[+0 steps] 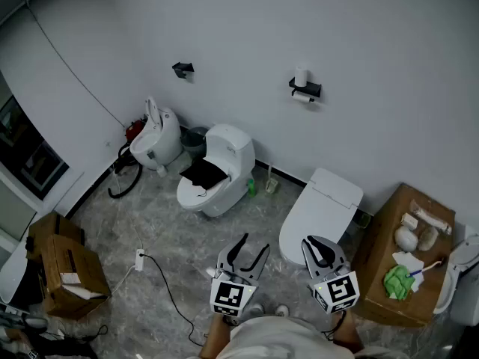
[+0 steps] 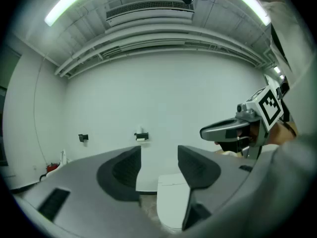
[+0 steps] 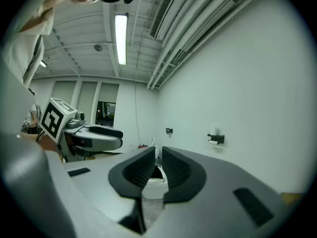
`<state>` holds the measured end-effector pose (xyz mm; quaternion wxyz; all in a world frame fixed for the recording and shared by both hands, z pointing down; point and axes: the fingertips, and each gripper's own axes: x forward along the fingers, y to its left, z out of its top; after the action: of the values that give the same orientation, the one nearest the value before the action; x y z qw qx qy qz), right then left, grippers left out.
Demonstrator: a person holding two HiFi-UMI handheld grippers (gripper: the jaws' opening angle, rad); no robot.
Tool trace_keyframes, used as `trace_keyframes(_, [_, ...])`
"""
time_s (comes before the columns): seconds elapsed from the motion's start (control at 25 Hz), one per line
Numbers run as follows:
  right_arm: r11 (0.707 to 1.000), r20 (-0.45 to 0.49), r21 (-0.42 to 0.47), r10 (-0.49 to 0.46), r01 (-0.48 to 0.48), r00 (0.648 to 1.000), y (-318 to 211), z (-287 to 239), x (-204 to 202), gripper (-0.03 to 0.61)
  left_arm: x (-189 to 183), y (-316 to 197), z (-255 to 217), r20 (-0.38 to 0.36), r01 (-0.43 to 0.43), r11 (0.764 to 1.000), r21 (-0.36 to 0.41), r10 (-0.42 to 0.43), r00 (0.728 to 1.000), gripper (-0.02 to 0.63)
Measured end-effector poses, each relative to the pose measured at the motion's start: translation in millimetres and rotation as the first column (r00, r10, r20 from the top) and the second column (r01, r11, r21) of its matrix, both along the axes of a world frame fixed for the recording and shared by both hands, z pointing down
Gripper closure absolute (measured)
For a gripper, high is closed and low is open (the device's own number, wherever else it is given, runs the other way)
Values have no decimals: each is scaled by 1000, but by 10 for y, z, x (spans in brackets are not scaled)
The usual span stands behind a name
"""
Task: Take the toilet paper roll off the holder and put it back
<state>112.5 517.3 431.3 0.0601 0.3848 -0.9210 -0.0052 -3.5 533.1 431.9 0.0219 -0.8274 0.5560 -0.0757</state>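
Above grey marble floor (image 1: pixel 187 238), by white wall (image 1: pixel 337 36) — left jaws slightly apart, right together (both empty)

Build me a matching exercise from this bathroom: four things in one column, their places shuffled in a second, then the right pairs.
Things
1. toilet paper roll
2. green cloth
3. cardboard boxes
4. closed white toilet

Places
A. on the floor, at the head view's left edge
B. on the black wall holder
C. on top of the wooden cabinet
D. standing just left of the wooden cabinet in the head view

Pairs: 1-B, 2-C, 3-A, 4-D
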Motion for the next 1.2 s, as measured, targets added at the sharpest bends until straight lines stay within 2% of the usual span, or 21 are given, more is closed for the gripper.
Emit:
trace_keyframes(0.24, [1000,9,-7,-2,2,1000,-117,11,43,528,14,-108,-65,-1,18,1000,13,-18,1000,373])
trace_keyframes(0.52, [1000,-15,-15,-2,2,1000,-398,86,-82,528,-158,-432,-49,-8,37,999,35,-36,999,373])
trace_keyframes(1.2, [995,-47,-23,95,-97,994,-1789,117,-752,528,-884,-1947,-102,6,-50,998,36,50,999,374])
